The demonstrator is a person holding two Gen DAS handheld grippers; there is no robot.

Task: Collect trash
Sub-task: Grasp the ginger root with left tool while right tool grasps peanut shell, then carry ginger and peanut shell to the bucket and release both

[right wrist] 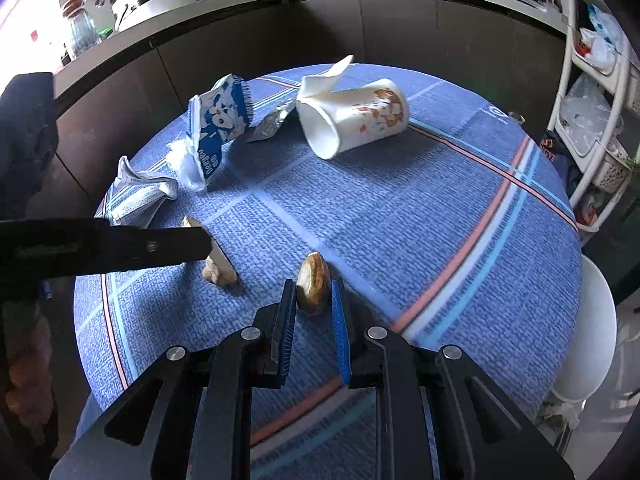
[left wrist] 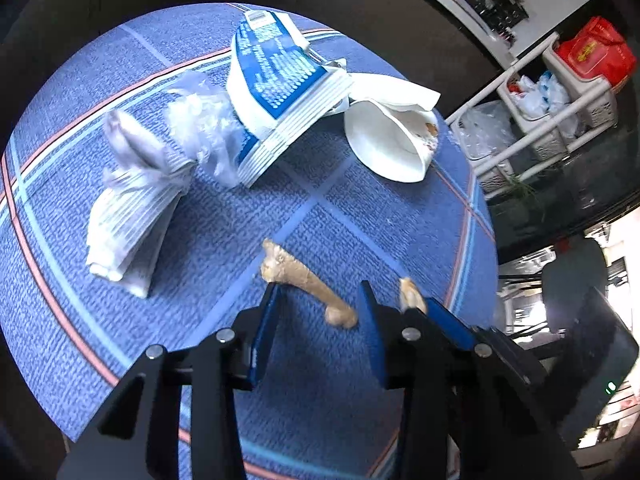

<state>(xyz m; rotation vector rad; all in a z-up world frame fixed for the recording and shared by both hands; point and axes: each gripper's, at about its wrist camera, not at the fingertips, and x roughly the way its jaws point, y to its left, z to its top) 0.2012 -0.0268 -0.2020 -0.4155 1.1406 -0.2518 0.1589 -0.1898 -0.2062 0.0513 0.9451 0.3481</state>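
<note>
A long bone (left wrist: 308, 280) lies on the round blue table (left wrist: 360, 232). My left gripper (left wrist: 320, 300) is open, its jaws on either side of the bone's near end. In the right wrist view the left gripper's finger (right wrist: 176, 244) covers part of that bone (right wrist: 220, 268). My right gripper (right wrist: 314, 292) is shut on a small brown bone piece (right wrist: 314, 284), which also shows in the left wrist view (left wrist: 412, 298). A tipped white paper cup (right wrist: 352, 116), a blue-and-white carton (right wrist: 220, 120), crumpled clear plastic (left wrist: 200, 128) and a flattened white carton (left wrist: 136, 216) lie farther back.
A dark counter (right wrist: 320, 28) with kitchen appliances runs behind the table. A white shelf rack (right wrist: 592, 120) with bags stands at the right. A white chair (right wrist: 588, 336) sits by the table's right edge. The table edge is close on the left.
</note>
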